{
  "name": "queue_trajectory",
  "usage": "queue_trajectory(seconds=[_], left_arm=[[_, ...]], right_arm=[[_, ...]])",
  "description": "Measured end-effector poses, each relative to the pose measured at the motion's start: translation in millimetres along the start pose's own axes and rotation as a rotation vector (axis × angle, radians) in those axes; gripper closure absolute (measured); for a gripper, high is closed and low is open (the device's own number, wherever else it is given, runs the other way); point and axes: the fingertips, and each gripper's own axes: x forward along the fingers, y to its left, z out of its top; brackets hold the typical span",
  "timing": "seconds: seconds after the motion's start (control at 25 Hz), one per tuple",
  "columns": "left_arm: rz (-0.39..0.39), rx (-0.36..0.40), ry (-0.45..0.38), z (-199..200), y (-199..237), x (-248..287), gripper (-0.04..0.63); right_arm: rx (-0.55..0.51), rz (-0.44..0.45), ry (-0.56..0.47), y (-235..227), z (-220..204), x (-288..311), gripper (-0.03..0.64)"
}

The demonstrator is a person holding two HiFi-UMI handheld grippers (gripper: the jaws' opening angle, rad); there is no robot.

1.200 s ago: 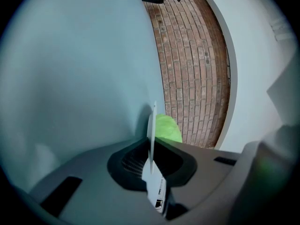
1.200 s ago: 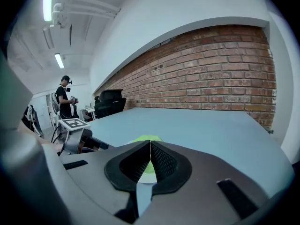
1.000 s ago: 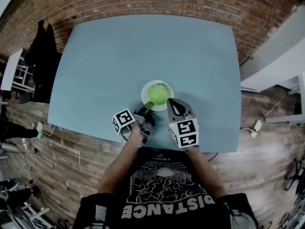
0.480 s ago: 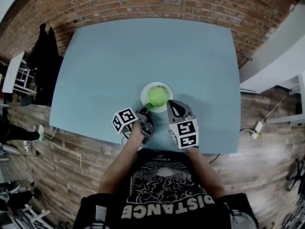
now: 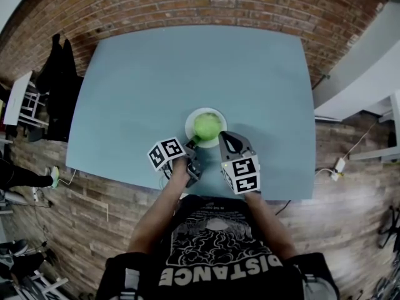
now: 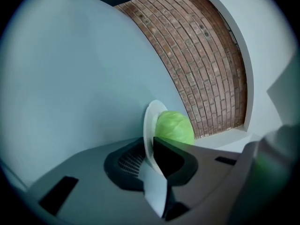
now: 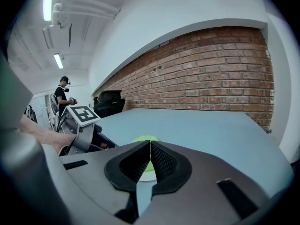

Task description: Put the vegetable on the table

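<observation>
A round green cabbage [image 5: 207, 125] lies on a white plate [image 5: 190, 119] near the front of the blue-grey table [image 5: 187, 67]. My left gripper [image 5: 190, 146] is at the plate's near left edge, shut on its rim; in the left gripper view the plate's rim [image 6: 151, 139] stands pinched between the jaws, with the cabbage [image 6: 174, 127] just beyond. My right gripper [image 5: 225, 141] rests beside the plate's near right edge, shut with nothing in it. In the right gripper view the cabbage [image 7: 146, 138] peeks above the closed jaws, and the left gripper [image 7: 89, 132] shows at left.
The table's front edge [image 5: 187, 186] runs just under both grippers. A brick floor surrounds the table, with dark chairs [image 5: 56, 74] at the left. A person [image 7: 62, 93] stands far off in the right gripper view.
My left gripper has turned slightly at the plate's edge; the plate, the cabbage and the right gripper have hardly moved.
</observation>
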Motion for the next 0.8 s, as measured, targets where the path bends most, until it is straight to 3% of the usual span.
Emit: queue_trajectory(seconds=[0.8], left_arm=[[0.158, 0.154, -0.026, 9.1, 1.4, -1.3, 0.529]], right_arm=[[0.007, 0.000, 0.013, -3.8, -5.5, -3.6, 0.607]])
